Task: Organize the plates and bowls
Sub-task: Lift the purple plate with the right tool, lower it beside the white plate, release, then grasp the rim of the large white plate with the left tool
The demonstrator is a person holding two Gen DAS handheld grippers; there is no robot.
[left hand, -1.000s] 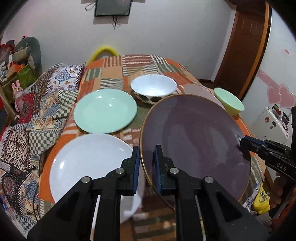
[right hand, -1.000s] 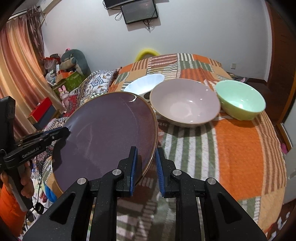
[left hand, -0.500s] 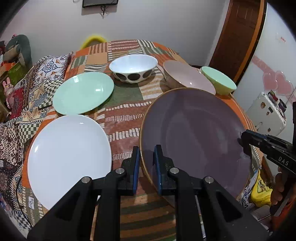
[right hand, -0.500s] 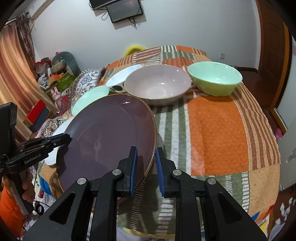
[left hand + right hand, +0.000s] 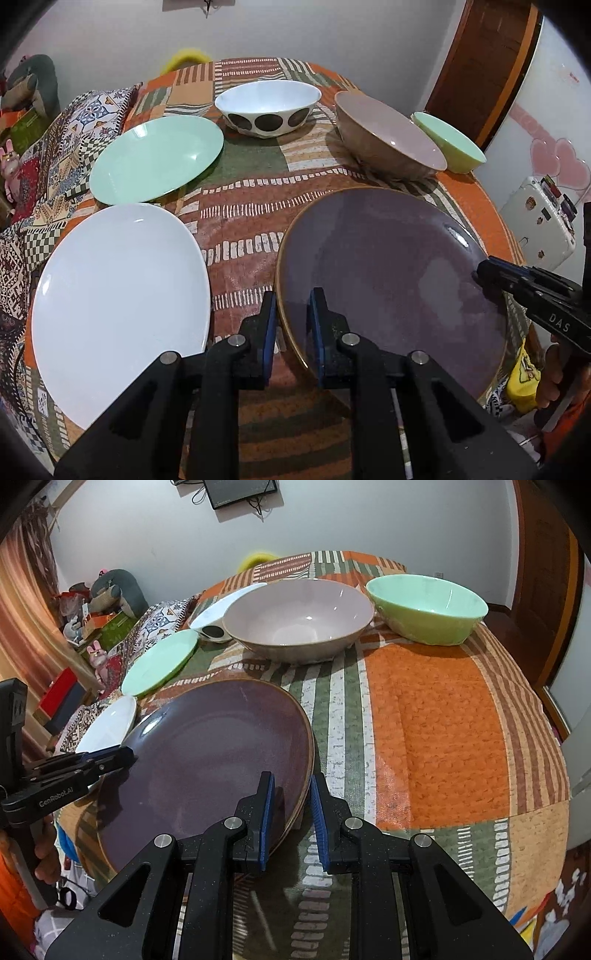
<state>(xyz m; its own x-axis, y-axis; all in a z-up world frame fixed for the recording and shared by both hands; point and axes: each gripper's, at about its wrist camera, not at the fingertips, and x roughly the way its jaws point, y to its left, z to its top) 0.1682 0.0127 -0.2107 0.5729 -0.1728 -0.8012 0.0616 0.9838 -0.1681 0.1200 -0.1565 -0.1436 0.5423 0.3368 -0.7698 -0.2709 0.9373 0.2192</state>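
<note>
The purple plate (image 5: 388, 280) has sunk toward the tablecloth (image 5: 436, 716), each hand-held gripper (image 5: 291, 325) (image 5: 291, 812) clamping its rim.

White walls (image 5: 147, 528) close the room, a dark screen (image 5: 240, 491) mounted at 12 o'clock. A brown wooden door (image 5: 491, 62) stands at 2 o'clock, an orange curtain (image 5: 22, 627) at 9. A patchwork cloth (image 5: 443, 720) covers the bed. A grey plush toy (image 5: 118, 590) tops clutter at 10 o'clock.
</note>
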